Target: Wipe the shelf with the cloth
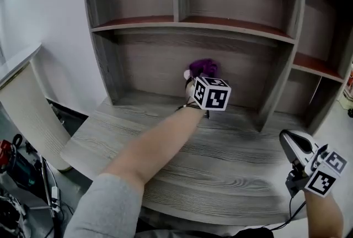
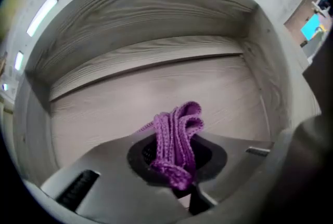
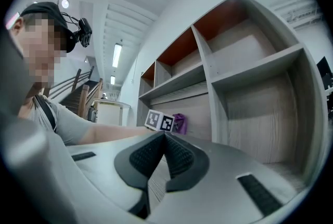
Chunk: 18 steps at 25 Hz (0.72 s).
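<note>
A purple knitted cloth [image 1: 203, 68] is bunched up against the back wall of the grey wooden shelf unit [image 1: 149, 65], in its wide lower compartment. My left gripper [image 1: 196, 81] is reached deep into that compartment and is shut on the cloth [image 2: 177, 140], which sticks up in folds from between the jaws of this left gripper [image 2: 174, 160]. My right gripper [image 1: 287, 140] hangs low at the right, over the desk's front corner. In the right gripper view this right gripper [image 3: 165, 140] is shut with nothing in it, and the cloth [image 3: 180, 123] shows far off.
The shelf's upright divider [image 1: 273, 88] stands right of the left gripper, with narrower compartments beyond. The desk top [image 1: 220, 165] spreads in front. A white panel [image 1: 27, 115] and cables with clutter [image 1: 19, 170] lie at the left. A person [image 3: 47, 108] shows in the right gripper view.
</note>
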{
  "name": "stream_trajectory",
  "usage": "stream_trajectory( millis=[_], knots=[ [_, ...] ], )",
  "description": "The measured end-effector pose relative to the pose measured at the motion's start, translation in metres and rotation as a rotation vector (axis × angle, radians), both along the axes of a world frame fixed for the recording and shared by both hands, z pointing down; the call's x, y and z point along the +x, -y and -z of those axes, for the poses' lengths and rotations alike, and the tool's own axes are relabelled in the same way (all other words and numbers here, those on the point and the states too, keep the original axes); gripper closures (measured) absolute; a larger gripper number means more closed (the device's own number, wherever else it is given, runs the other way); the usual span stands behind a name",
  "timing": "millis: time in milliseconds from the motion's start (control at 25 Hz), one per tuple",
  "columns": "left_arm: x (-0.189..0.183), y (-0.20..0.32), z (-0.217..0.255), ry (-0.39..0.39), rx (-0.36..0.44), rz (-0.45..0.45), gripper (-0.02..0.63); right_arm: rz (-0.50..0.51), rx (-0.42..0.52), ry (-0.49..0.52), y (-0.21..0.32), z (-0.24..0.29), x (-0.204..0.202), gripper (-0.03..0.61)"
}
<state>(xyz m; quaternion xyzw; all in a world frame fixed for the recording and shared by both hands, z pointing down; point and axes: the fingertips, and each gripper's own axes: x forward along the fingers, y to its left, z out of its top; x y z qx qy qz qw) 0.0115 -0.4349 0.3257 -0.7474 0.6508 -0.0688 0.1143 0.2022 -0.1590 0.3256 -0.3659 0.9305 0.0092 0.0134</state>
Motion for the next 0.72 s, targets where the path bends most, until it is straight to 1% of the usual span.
stream_trajectory(
  millis=[80, 160, 200, 240, 320, 360, 400, 440, 480, 520, 560, 600, 640, 720],
  knots=[
    [0.068, -0.007, -0.002, 0.061, 0.017, -0.07, 0.551, 0.025, 0.021, 0.008, -0.002, 0.006, 0.013, 0.558],
    [0.131, -0.011, -0.007, 0.102, 0.014, -0.149, 0.551, 0.043, 0.039, 0.009, -0.003, 0.011, 0.023, 0.557],
    [0.158, -0.014, -0.01, 0.107, 0.005, -0.194, 0.549, 0.049, 0.047, 0.004, -0.004, 0.012, 0.026, 0.557],
    [0.18, -0.016, -0.011, 0.089, -0.006, -0.241, 0.549, 0.056, 0.053, 0.0, -0.004, 0.012, 0.027, 0.558],
    [0.203, -0.018, -0.012, 0.037, -0.01, -0.323, 0.545, 0.065, 0.053, -0.001, -0.005, 0.009, 0.027, 0.557],
    [0.207, -0.021, -0.013, 0.053, 0.004, -0.353, 0.546, 0.061, 0.049, 0.002, -0.005, 0.007, 0.027, 0.557],
    [0.208, -0.023, -0.016, 0.092, 0.015, -0.375, 0.546, 0.053, 0.044, 0.007, -0.004, 0.005, 0.026, 0.557],
    [0.203, -0.025, -0.02, 0.128, 0.013, -0.389, 0.545, 0.045, 0.038, 0.013, -0.003, 0.004, 0.024, 0.557],
    [0.188, -0.025, -0.024, 0.143, -0.004, -0.39, 0.545, 0.038, 0.03, 0.021, -0.002, 0.004, 0.018, 0.557],
    [0.162, -0.024, -0.027, 0.144, -0.026, -0.376, 0.546, 0.033, 0.022, 0.028, -0.002, 0.004, 0.011, 0.557],
    [0.127, -0.02, -0.03, 0.141, -0.045, -0.347, 0.545, 0.029, 0.014, 0.033, -0.001, 0.005, 0.001, 0.557],
    [0.083, -0.015, -0.034, 0.145, -0.061, -0.302, 0.546, 0.022, 0.008, 0.032, -0.001, 0.005, -0.01, 0.557],
    [0.032, -0.008, -0.041, 0.153, -0.077, -0.243, 0.546, 0.011, 0.005, 0.025, -0.001, 0.005, -0.021, 0.557],
    [-0.085, 0.003, -0.056, 0.157, -0.121, -0.088, 0.546, -0.019, 0.009, -0.007, -0.002, 0.003, -0.043, 0.557]
  ],
)
